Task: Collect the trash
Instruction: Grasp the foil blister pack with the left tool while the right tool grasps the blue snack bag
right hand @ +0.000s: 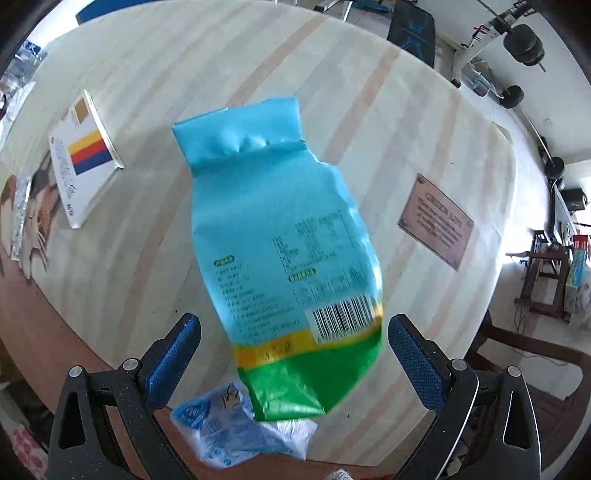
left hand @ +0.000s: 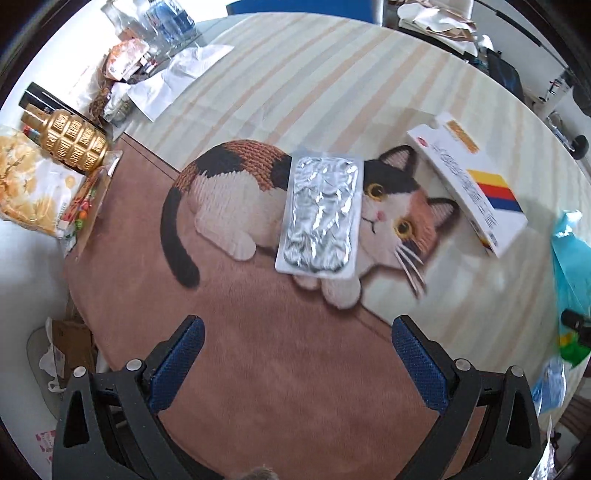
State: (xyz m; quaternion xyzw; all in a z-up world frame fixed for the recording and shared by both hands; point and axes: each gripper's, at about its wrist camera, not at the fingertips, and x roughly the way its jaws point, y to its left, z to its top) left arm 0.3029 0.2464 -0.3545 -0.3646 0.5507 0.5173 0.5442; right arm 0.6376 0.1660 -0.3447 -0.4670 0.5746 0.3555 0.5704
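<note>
A silver foil blister pack (left hand: pixel 319 214) lies on the cat-print mat (left hand: pixel 258 350), straight ahead of my open, empty left gripper (left hand: pixel 297 328). A white box with yellow, red and blue stripes (left hand: pixel 469 181) lies to its right; it also shows in the right wrist view (right hand: pixel 83 158). A blue and green snack bag (right hand: pixel 284 254) lies in front of my open right gripper (right hand: pixel 293 328), its lower end between the fingers, not gripped. A crumpled blue and clear wrapper (right hand: pixel 236 424) lies under the bag's near end.
A gold grenade-shaped bottle (left hand: pixel 74 142), a snack bag (left hand: pixel 29 184), papers and water bottles (left hand: pixel 170 18) crowd the left side. A brown label patch (right hand: pixel 436 221) sits on the mat at right. Beyond the table stand chairs and dumbbells (right hand: pixel 522 44).
</note>
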